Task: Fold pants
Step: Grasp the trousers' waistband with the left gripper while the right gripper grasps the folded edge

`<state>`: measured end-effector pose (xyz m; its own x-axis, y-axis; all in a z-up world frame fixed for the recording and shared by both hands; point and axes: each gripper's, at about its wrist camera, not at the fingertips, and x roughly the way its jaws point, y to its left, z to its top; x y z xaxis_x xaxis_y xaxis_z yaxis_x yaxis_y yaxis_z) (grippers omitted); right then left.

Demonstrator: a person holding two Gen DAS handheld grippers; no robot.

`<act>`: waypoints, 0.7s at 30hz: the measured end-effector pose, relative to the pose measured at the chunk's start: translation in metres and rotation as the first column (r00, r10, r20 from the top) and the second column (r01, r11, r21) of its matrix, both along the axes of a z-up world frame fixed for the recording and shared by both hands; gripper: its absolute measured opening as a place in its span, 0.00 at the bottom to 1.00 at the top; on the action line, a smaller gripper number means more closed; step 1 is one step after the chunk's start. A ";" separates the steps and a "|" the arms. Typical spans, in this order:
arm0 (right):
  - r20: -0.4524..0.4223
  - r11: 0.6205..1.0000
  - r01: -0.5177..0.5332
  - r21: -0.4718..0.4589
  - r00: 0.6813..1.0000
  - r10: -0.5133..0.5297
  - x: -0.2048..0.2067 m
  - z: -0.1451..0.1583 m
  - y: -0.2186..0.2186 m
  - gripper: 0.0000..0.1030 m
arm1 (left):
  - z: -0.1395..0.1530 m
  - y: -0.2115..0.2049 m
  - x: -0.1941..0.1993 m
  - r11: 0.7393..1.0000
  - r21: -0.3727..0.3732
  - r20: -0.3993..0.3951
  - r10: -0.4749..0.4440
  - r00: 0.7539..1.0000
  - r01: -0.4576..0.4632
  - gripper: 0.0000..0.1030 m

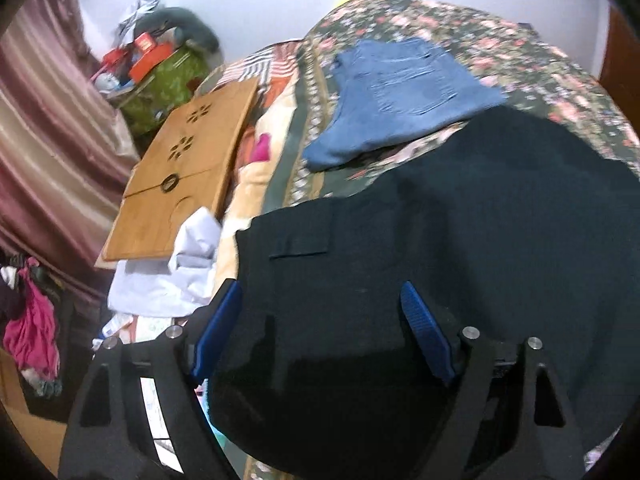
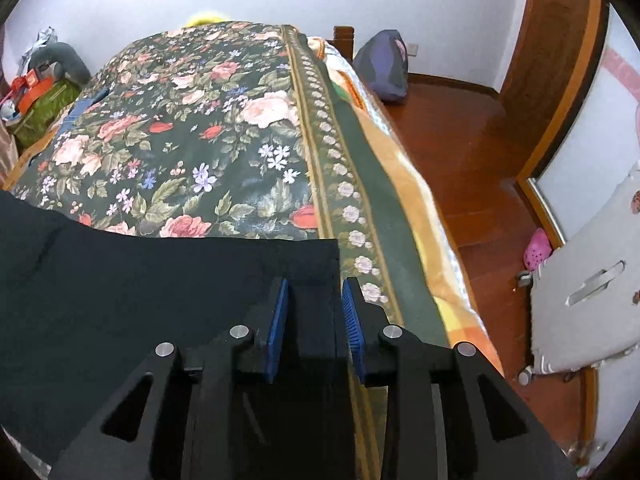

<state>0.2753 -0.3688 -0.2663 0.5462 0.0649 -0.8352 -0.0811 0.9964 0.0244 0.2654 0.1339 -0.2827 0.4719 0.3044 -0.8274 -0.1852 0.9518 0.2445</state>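
Dark pants [image 1: 480,220] lie spread over the near end of a bed with a floral cover [image 1: 520,60]. A pocket flap shows on their left part. My left gripper [image 1: 320,286] stands wide open just above the pants' left edge, its blue pads apart and gripping nothing. In the right wrist view the pants [image 2: 120,280] end in a straight edge and a corner near the cover's border. My right gripper [image 2: 316,284] straddles that right edge with its jaws narrowly parted; cloth lies between the pads and a gap shows beside the right one. Folded blue jeans [image 1: 400,96] rest farther up the bed.
A wooden lap board [image 1: 188,168] and white cloth [image 1: 168,280] lie along the bed's left side, with a green bag of boxes [image 1: 168,76] and a curtain [image 1: 48,120] behind. To the right is wooden floor [image 2: 460,140] with a purple bag [image 2: 384,68], a pink shoe [image 2: 538,254] and a white padded board [image 2: 580,280].
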 end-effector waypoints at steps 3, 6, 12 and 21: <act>-0.021 1.000 0.013 0.028 1.000 -0.013 0.005 -0.002 0.001 0.25 | -0.006 -0.006 0.003 0.999 -0.033 -0.025 -0.020 0.999 0.019 0.80; -0.011 0.999 0.007 0.031 1.000 -0.007 0.005 -0.002 0.003 0.21 | -0.022 -0.011 0.005 0.999 -0.027 -0.058 -0.018 0.998 0.017 0.81; 0.110 0.995 0.016 -0.100 0.994 -0.005 -0.001 0.014 0.011 0.06 | -0.024 -0.009 0.004 0.999 -0.044 -0.048 0.003 0.999 -0.005 0.81; 0.050 0.965 -0.017 -0.262 0.998 0.031 0.027 -0.006 0.025 0.06 | -0.029 0.000 0.002 0.997 -0.070 -0.037 0.041 0.998 -0.044 0.90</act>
